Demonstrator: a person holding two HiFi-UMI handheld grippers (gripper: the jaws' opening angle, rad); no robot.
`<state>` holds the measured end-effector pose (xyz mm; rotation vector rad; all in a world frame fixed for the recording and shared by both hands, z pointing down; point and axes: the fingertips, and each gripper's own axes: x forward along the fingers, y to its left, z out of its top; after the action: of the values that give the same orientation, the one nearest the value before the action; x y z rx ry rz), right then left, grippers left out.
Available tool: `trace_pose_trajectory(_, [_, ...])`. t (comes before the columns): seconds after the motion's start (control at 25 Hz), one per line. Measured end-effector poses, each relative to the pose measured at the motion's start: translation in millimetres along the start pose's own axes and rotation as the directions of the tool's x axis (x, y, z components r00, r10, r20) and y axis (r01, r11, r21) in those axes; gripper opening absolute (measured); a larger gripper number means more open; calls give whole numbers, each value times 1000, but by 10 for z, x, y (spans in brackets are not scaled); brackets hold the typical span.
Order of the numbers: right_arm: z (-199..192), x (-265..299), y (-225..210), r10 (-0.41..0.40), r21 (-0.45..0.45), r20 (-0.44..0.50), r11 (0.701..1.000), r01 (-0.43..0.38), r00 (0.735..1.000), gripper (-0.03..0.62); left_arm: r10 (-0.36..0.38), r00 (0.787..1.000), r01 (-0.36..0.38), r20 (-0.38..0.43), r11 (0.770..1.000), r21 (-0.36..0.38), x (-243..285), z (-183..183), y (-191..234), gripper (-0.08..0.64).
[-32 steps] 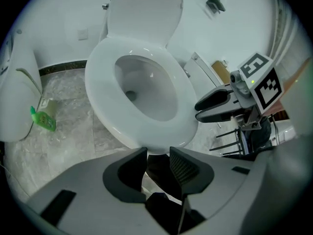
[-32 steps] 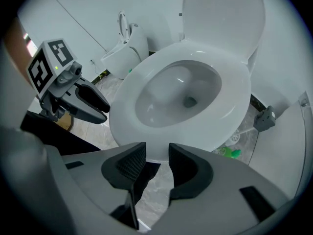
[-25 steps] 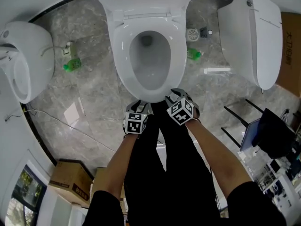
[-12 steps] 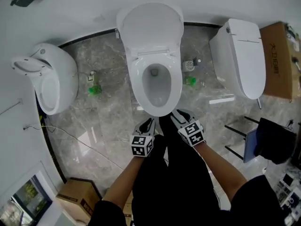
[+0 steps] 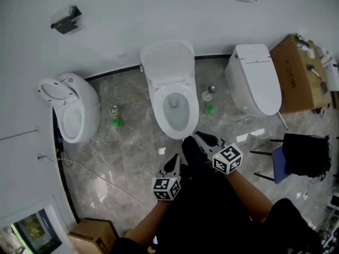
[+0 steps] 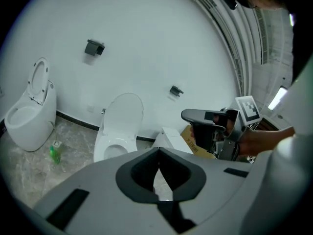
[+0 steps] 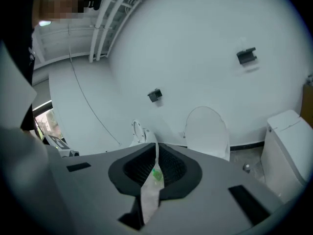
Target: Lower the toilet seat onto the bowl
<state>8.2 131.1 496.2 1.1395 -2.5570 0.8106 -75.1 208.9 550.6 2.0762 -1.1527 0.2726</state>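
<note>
white toilet seat [image 5: 160,106]: lying flat on the bowl [image 5: 177,112], lid [image 5: 167,62] standing upright behind. left gripper [image 5: 175,161], right gripper [image 5: 201,136]: hovering well apart from it above the person's legs, jaws just finishing closing, pressing together on nothing; lowering appearing done.

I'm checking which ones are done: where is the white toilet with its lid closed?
Head view, right side: the white closed-lid toilet stands against the wall, between the white middle toilet with its lid up and the brown cardboard box.
</note>
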Motion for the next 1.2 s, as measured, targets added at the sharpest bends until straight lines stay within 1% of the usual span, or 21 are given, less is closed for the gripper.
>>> trace_pose_trajectory(0.12, [240,-326,205,-67,-70,34,995,69,997,43,-28,999,27,31,999,20,-277,119,-233,15])
trace_pose_trajectory(0.24, [253,-642,391,-97,-112,20,989,98,995,43,-21,994,17,104,999,38,-528,284,-429,15])
trace_pose_trajectory(0.32, [241,-825,529,-81,-120,12,989,82,997,43,0,985,-6,173,999,34,-705,410,-555,15])
trace_pose_trajectory(0.4, [258,-988,645,-55,-127,23,990,57,998,43,42,973,-52,229,998,39,-849,503,-667,15])
trace_pose_trajectory(0.52, [280,-1231,765,-31,-147,50,988,38,998,41,74,961,-92,266,994,56,-1019,551,-906,15])
trace_pose_trajectory(0.6, [319,-1431,808,-14,-179,75,983,27,997,41,90,955,-114,281,991,70,-1114,550,-1130,15])
trace_pose_trajectory(0.72, [454,-1799,743,0,-243,116,970,29,993,38,113,945,-150,307,983,102,-1152,532,-1532,15])
trace_pose_trajectory(0.8, [524,-2083,660,4,-242,132,970,29,991,35,123,939,-162,320,982,97,-1162,469,-1818,15])
trace_pose_trajectory(0.92, [521,-2536,531,15,-239,159,971,23,987,34,134,931,-161,339,985,54,-1147,333,-2229,15])
trace_pose_trajectory(1.0, [507,-2823,416,-5,-242,176,969,48,984,34,147,919,-161,367,987,9,-1138,322,-2461,15])
trace_pose_trajectory(1.04, [501,-2952,371,-16,-244,183,968,61,983,32,153,911,-168,383,986,7,-1149,338,-2570,15])
trace_pose_trajectory(1.08, [491,-3071,341,-21,-252,191,965,70,981,34,157,905,-181,396,983,22,-1170,350,-2673,15])
trace_pose_trajectory(1.2, [491,-3388,282,-35,-274,227,957,99,973,32,164,894,-231,418,966,113,-1237,328,-2928,15])
